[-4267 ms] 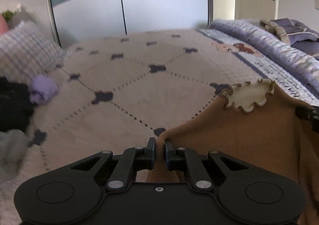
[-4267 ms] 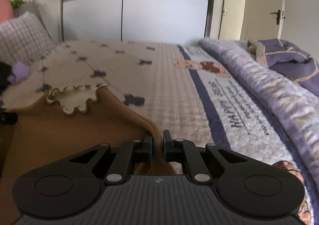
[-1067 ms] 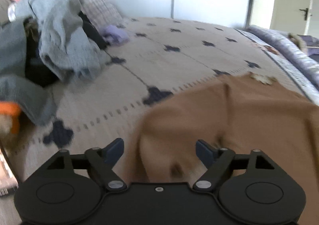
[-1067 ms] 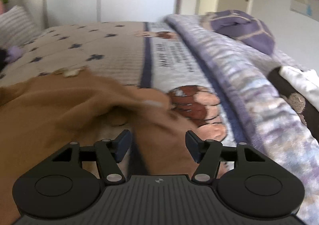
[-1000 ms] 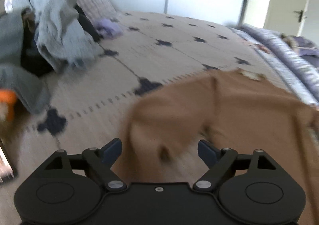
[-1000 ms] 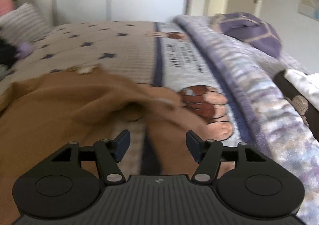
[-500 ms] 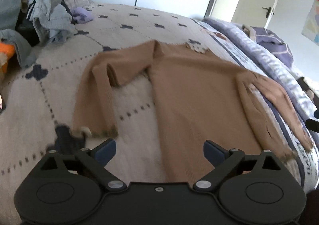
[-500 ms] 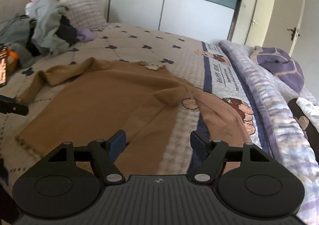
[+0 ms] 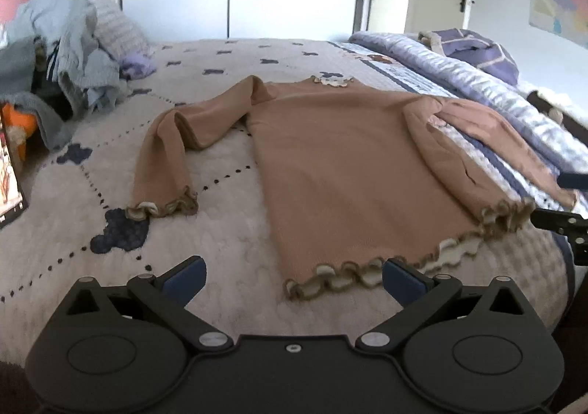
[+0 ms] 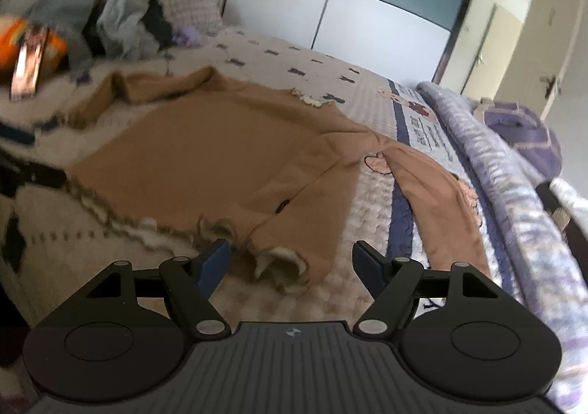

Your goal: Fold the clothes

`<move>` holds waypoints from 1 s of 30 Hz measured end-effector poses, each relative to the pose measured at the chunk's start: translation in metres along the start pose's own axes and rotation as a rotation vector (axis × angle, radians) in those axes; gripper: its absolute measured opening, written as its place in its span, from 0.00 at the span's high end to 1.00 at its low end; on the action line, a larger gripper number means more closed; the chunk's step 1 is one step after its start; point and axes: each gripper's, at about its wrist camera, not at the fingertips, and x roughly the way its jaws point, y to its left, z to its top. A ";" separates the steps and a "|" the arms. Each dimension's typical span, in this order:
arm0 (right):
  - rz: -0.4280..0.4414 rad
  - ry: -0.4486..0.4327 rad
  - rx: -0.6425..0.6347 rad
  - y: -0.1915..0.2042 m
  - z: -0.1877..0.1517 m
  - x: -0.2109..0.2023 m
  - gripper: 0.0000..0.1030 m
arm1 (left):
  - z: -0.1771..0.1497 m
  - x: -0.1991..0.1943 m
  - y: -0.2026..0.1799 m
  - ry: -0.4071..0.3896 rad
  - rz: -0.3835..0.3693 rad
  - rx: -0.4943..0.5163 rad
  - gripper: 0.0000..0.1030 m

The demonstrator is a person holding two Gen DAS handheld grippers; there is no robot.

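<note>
At far left a pile of grey clothes (image 9: 70, 57) is heaped against the pillows on the bed (image 9: 228, 230). Right of it, a brown sweater (image 9: 352, 157) lies spread flat on the cover, collar far, frilled hem near, one sleeve bent at left, the other trailing right. The left gripper (image 9: 294, 276) hovers just short of the hem, fingers spread wide and empty. The right gripper (image 10: 292, 261) hangs over the hem's right corner, fingers likewise apart, holding nothing.

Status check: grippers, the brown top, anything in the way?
Left gripper and right gripper open, empty. Brown top spread on bed, unfolded. Nothing on it.
</note>
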 end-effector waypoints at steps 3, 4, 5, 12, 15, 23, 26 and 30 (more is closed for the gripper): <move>-0.044 0.015 -0.084 0.015 -0.005 0.009 0.25 | -0.005 0.004 -0.005 -0.022 0.025 0.044 0.01; -0.057 0.016 -0.096 0.016 -0.005 0.011 0.26 | -0.006 0.005 -0.007 -0.028 0.033 0.058 0.01; -0.070 0.018 -0.108 0.017 -0.005 0.014 0.27 | -0.007 0.007 -0.007 -0.028 0.034 0.059 0.01; -0.119 0.016 -0.158 0.028 -0.004 0.034 0.35 | -0.012 0.025 -0.002 -0.001 0.004 0.008 0.01; -0.109 0.015 -0.165 0.031 -0.004 0.042 0.45 | -0.016 0.030 0.001 -0.002 -0.004 -0.007 0.01; -0.094 -0.058 -0.029 0.016 -0.002 0.044 0.83 | -0.023 0.030 0.005 -0.057 -0.019 -0.005 0.01; -0.129 -0.081 0.061 0.003 -0.003 0.040 0.86 | -0.024 0.030 0.006 -0.074 -0.023 -0.011 0.02; -0.177 -0.073 0.229 -0.022 -0.010 0.036 0.86 | -0.024 0.029 0.008 -0.083 -0.026 -0.023 0.02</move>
